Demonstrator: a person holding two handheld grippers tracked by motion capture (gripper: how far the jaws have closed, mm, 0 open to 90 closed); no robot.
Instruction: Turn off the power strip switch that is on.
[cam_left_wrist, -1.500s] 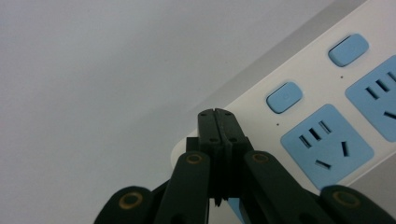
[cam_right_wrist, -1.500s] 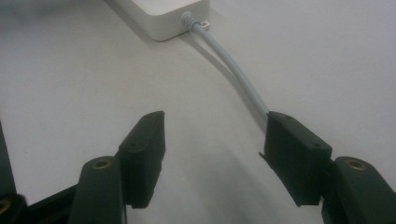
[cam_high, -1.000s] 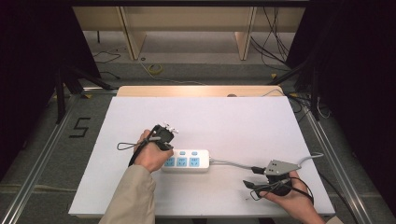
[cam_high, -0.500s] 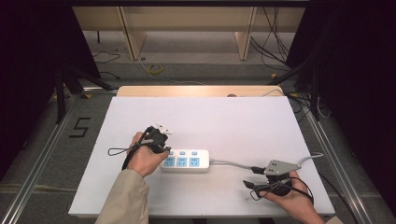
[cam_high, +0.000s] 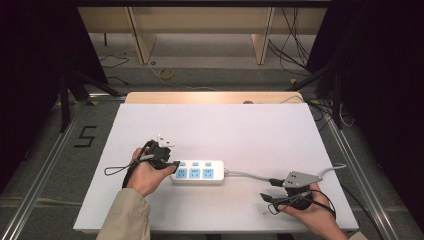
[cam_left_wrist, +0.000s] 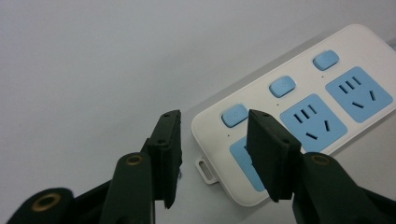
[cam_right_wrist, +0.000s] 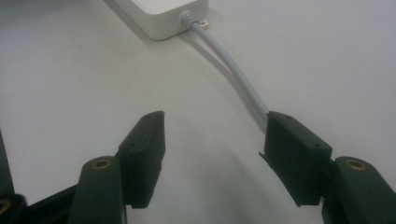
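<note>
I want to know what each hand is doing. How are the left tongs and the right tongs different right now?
The left tongs sit at the end of the white power strip, near its blue buttons; the right tongs sit farther off, beside its grey cord. The left jaws have just been opening, with a narrower gap; the right jaws stand wider. Both are black and hold nothing.

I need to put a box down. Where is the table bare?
The whole far half of the table, beyond the power strip, is bare. The near edge is crowded: left gripper at the strip's end, its cord, right gripper.
</note>
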